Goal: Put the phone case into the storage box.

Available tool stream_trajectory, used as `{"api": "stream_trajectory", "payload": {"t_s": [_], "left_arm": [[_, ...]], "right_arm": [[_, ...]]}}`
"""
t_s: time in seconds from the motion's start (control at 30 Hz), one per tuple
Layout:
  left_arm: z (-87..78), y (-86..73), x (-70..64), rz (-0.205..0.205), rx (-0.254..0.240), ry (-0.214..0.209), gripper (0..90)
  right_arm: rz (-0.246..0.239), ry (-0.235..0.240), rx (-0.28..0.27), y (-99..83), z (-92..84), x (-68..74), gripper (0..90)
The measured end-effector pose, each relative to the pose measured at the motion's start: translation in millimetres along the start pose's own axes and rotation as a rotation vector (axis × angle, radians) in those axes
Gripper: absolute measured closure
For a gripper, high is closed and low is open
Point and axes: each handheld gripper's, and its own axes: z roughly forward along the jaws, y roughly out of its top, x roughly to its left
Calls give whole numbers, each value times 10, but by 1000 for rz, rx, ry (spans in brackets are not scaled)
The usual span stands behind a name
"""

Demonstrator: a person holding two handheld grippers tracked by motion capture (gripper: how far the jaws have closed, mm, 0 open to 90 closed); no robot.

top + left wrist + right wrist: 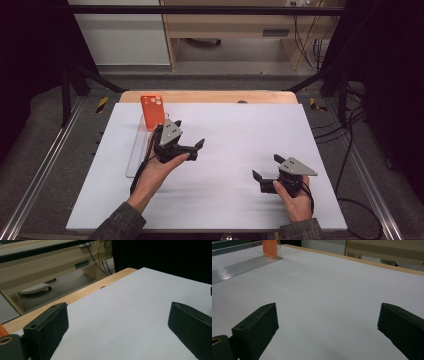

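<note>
The upright orange phone case (152, 111) stands just behind the left tool (191, 141), its jaws spread and empty, while the spread right tool (265, 166) sits well apart.

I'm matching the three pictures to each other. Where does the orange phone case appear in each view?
High view: the orange phone case stands upright at the far left of the white table sheet.
Left gripper view: perhaps the orange sliver at the left edge; I cannot tell.
Right gripper view: top left.
Shared landmark: the wooden table edge.
</note>
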Motion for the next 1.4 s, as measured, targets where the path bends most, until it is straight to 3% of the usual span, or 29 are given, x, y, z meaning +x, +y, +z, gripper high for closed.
{"api": "stream_trajectory", "payload": {"t_s": [0.77,1.03,1.4], "left_arm": [[-89,-86,-187,-38,-36,-53,29],[-263,-57,-169,-69,-81,-54,28],[-548,-23,-38,-95,-128,-35,28]], "right_arm": [[-2,-2,3,-3,5,3,31],[-1,-2,6,-4,6,7,31],[-6,-2,10,-8,10,12,31]]}}
